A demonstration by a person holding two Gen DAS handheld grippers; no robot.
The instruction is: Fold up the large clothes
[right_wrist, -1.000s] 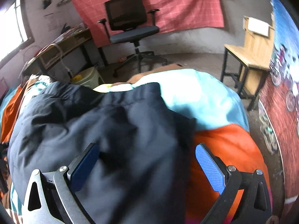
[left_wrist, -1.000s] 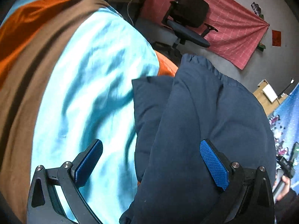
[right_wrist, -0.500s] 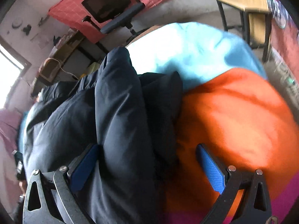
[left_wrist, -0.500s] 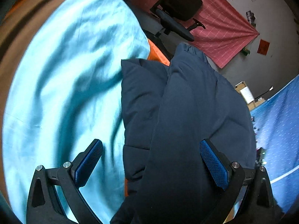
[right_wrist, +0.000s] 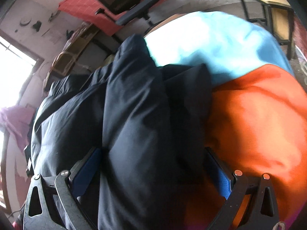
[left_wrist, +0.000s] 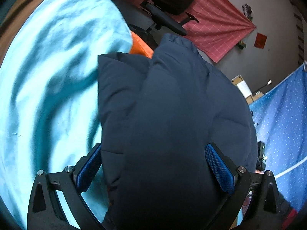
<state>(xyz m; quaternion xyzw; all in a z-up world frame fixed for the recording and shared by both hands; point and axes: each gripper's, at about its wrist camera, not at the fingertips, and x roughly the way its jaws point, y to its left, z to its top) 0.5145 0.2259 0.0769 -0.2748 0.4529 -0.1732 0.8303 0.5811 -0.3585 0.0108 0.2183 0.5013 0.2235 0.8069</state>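
A dark navy padded jacket [left_wrist: 172,118] lies on a bed, its long axis running straight away from both grippers toward the far wall, where its narrower gathered end points at an office chair [left_wrist: 168,2]. It is folded into a long, puffy bundle, with a raised ridge down its length and a lower flap beside it; the fabric is smooth, slightly shiny and quilted in soft panels.

The left gripper [left_wrist: 153,168] has its blue-padded fingers spread wide, the near end of the jacket filling the gap between them. The right gripper [right_wrist: 152,170] is likewise spread wide with the jacket [right_wrist: 134,115] bulging between its fingers; whether either set of pads presses the fabric cannot be told.

The jacket rests where a light blue sheet [left_wrist: 48,95] meets an orange cover [right_wrist: 259,124]. A red cloth [left_wrist: 216,25] hangs on the wall behind the chair
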